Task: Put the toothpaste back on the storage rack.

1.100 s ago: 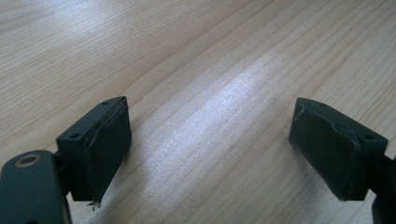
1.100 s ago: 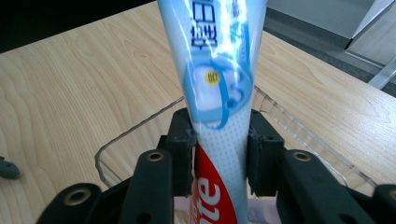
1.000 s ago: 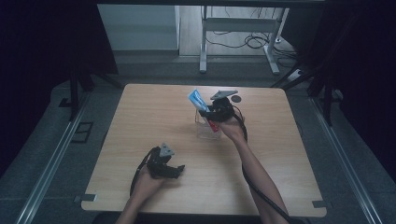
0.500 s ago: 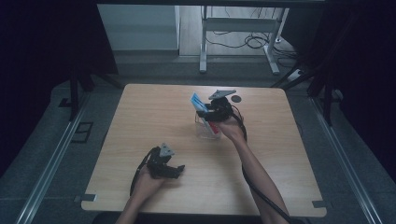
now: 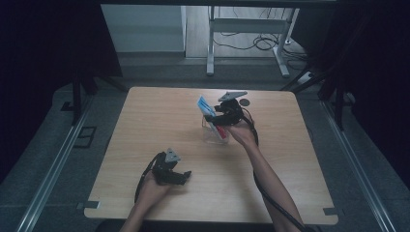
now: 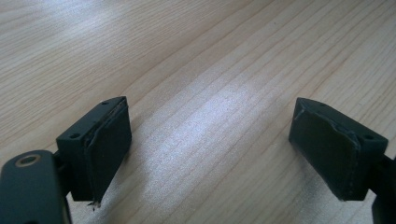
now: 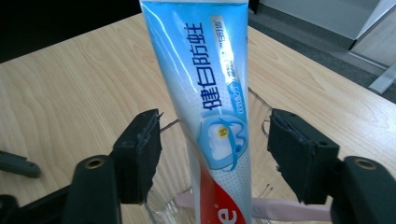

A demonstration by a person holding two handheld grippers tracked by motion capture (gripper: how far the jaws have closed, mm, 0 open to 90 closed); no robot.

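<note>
The right gripper (image 7: 212, 154) has just been opening and has let go of the toothpaste tube (image 7: 205, 93), which stands in the clear cup (image 5: 215, 133) near the tabletop's far edge, so lift away slowly and don't bump it.

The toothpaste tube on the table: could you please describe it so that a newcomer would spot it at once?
On the far half of the wooden table stands a clear cup, beside the right hand-held gripper. The toothpaste tube stands tilted in it, between that gripper's open jaws: light blue with Chinese print and a red lower end, unlike the thin pink stick lying beside it.
</note>
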